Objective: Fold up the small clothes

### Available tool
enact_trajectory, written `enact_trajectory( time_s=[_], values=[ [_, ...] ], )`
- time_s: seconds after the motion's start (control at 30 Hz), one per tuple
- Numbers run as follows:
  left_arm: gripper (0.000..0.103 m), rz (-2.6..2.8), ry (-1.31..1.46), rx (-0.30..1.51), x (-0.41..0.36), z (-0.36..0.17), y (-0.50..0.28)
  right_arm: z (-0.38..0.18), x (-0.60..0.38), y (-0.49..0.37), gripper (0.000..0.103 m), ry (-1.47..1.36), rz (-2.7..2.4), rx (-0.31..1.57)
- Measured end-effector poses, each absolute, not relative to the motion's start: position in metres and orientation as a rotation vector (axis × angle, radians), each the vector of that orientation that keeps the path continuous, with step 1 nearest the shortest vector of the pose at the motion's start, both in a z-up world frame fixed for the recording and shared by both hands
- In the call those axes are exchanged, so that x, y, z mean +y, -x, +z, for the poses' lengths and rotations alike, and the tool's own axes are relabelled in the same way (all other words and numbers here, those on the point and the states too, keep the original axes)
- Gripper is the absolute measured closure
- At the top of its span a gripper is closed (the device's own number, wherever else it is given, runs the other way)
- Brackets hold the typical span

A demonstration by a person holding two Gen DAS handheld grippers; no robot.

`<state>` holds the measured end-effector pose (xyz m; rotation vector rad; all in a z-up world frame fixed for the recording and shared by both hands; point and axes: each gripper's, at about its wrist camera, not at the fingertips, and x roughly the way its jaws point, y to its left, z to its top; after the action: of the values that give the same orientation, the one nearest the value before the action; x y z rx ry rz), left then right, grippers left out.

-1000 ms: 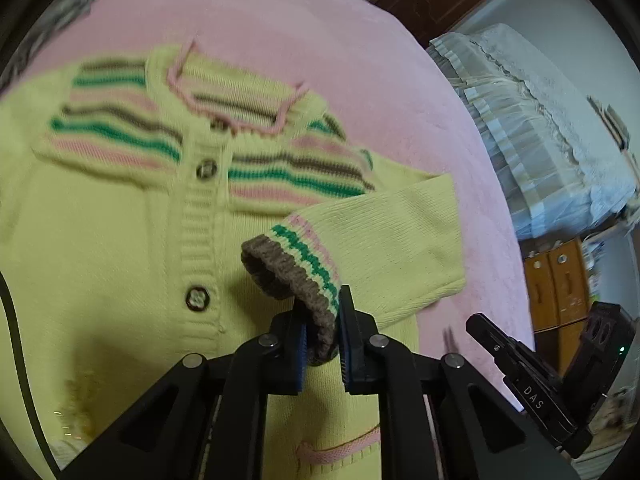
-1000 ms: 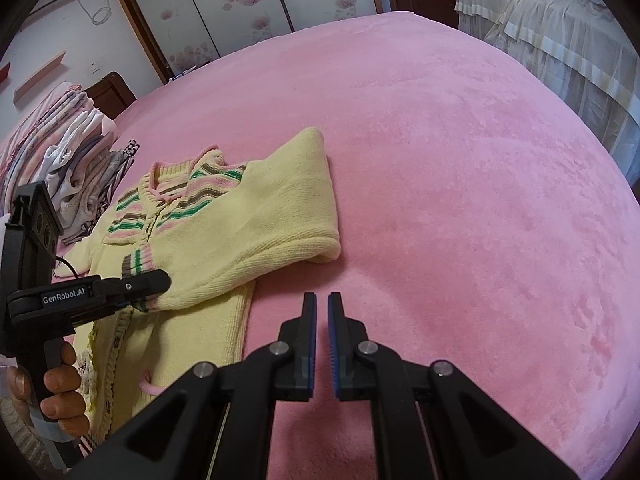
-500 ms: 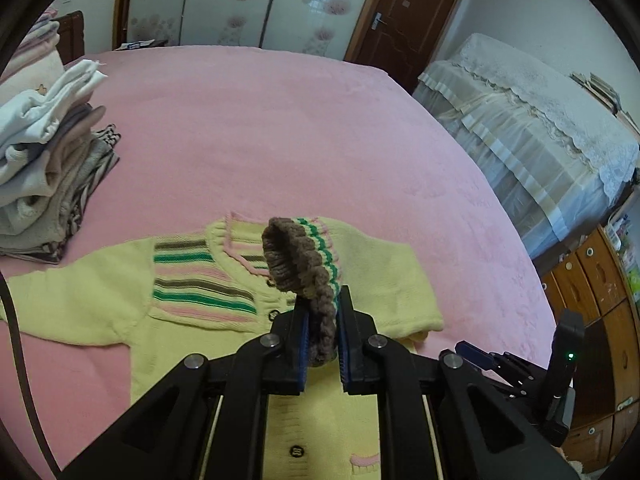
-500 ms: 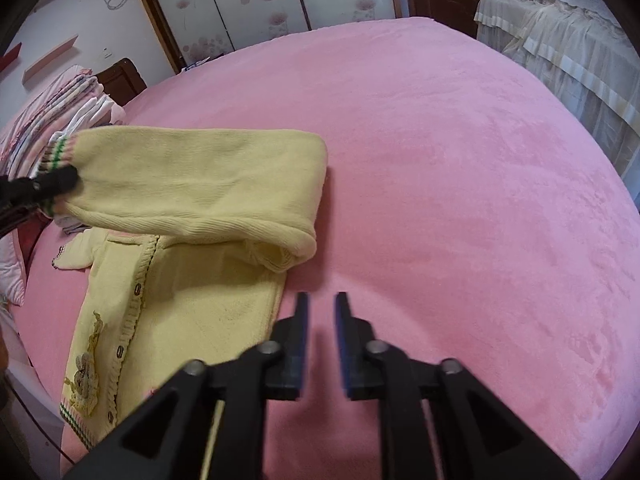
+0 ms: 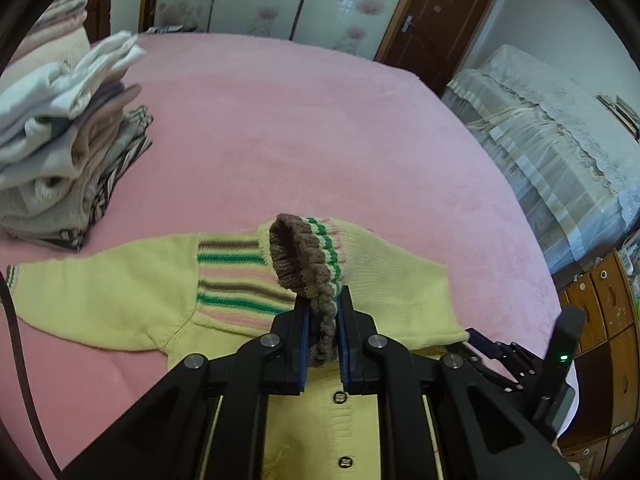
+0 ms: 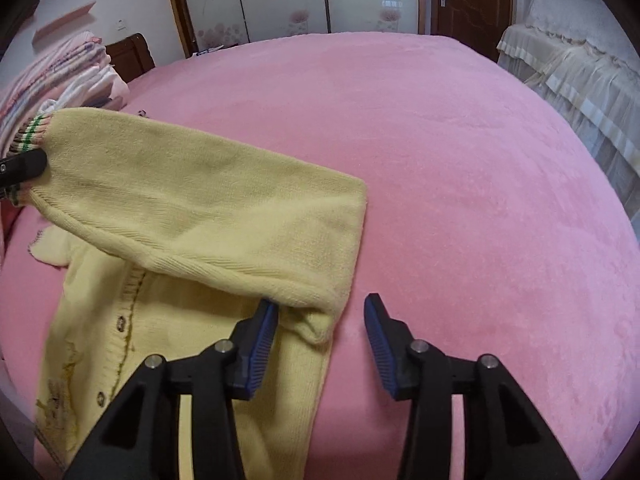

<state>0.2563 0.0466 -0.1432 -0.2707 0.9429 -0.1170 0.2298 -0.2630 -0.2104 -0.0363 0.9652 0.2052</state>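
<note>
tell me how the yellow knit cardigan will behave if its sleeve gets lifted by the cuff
Probably floppy: the sleeve sags from the cuff pinched in the left gripper. The yellow cardigan seems light, its body resting flat on the pink blanket. The fuzzy surface likely grips rather than lets it slide.

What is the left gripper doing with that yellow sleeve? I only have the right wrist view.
Observer: The left gripper is shut on the sleeve's brown cuff and holds it up over the cardigan.
Operator: And where is the other sleeve?
Observer: The other sleeve lies flat on the pink blanket, with its end pointing toward a stack of folded clothes.
</note>
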Motion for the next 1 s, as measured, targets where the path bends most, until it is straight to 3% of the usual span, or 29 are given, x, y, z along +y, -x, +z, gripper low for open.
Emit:
enact_trajectory(
  time_s=[0.43,0.57,0.77,0.93,1.0],
  values=[
    [0.093,-0.052,0.316,1.100,0.085,-0.235,-0.286,-0.219,-0.269,-0.223,0.069,0.020,0.210,0.998],
    [0.091,-0.059,0.353,1.111,0.089,-0.244,-0.287,-0.227,-0.269,-0.219,0.071,0.012,0.202,1.016],
    [0.087,-0.072,0.408,1.107,0.097,-0.248,-0.286,-0.226,-0.268,-0.217,0.084,0.002,0.220,1.012],
    [0.075,-0.015,0.355,1.099,0.100,-0.245,-0.285,-0.227,-0.264,-0.217,0.084,0.027,0.206,1.011],
    [0.075,-0.002,0.343,1.097,0.102,-0.246,-0.284,-0.226,-0.263,-0.217,0.084,0.038,0.202,1.013]
  ],
)
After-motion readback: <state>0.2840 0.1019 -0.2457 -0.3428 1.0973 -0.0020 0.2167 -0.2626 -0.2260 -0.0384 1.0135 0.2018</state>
